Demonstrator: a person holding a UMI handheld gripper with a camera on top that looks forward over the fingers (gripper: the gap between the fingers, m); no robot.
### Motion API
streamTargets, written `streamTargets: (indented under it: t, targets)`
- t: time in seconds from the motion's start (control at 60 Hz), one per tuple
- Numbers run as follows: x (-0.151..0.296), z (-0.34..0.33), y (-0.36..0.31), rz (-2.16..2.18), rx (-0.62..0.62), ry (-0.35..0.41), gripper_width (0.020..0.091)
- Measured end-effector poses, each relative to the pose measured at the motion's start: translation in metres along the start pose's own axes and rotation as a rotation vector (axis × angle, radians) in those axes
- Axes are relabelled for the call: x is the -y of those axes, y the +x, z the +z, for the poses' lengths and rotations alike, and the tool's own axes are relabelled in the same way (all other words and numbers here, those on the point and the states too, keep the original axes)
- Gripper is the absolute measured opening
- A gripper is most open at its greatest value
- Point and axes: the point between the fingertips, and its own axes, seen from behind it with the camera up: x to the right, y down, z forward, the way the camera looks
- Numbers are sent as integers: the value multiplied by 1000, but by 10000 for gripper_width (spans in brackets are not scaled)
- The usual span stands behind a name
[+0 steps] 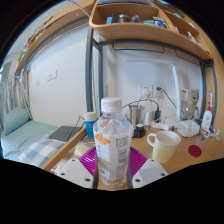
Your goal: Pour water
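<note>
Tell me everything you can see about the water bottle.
The bottle is clear plastic with a white screw cap and a pale printed label around its middle. It stands upright between the two fingers of the tool, whose pink pads sit close against its lower sides; whether they actually press on it cannot be told. Its base is hidden, so what it rests on is unclear. A cream mug stands apart to one side, on the desk.

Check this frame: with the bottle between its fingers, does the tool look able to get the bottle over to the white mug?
Probably yes. The tool has the water bottle between its fingers, and the white mug stands close beside it on the desk, nothing between them.
</note>
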Motion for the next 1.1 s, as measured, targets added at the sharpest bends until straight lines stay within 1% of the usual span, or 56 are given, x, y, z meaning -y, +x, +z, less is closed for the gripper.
streamTargets:
  t: [0.033, 0.133, 0.183, 0.25, 0.3, 0.367, 0.433, 0.517, 0.583, 0.7, 0.817, 0.983, 1.1]
  targets:
    - [0, 0, -1, -1, 5, -2, 362]
    - [0, 1, -1, -6, 13, -12, 363]
    - [0, 3, -3, -18, 19, -34, 365]
    - [11, 4, -4, -42, 37, -42, 363]
    - [23, 5, 0, 19, 36, -48, 363]
    - [40, 11, 0, 161, 74, -42, 363]
    - [54, 17, 4, 354, 97, -57, 363]
    - [72, 26, 9, 657, 138, -59, 366]
    - [91, 30, 20, 885, 146, -29, 366]
    - [101, 37, 42, 1219, 154, 2, 368]
    - [97, 44, 53, 1440, 151, -26, 366]
    - [88, 53, 53, 1652, 181, -113, 367]
    - [86, 56, 60, 1829, 182, -132, 368]
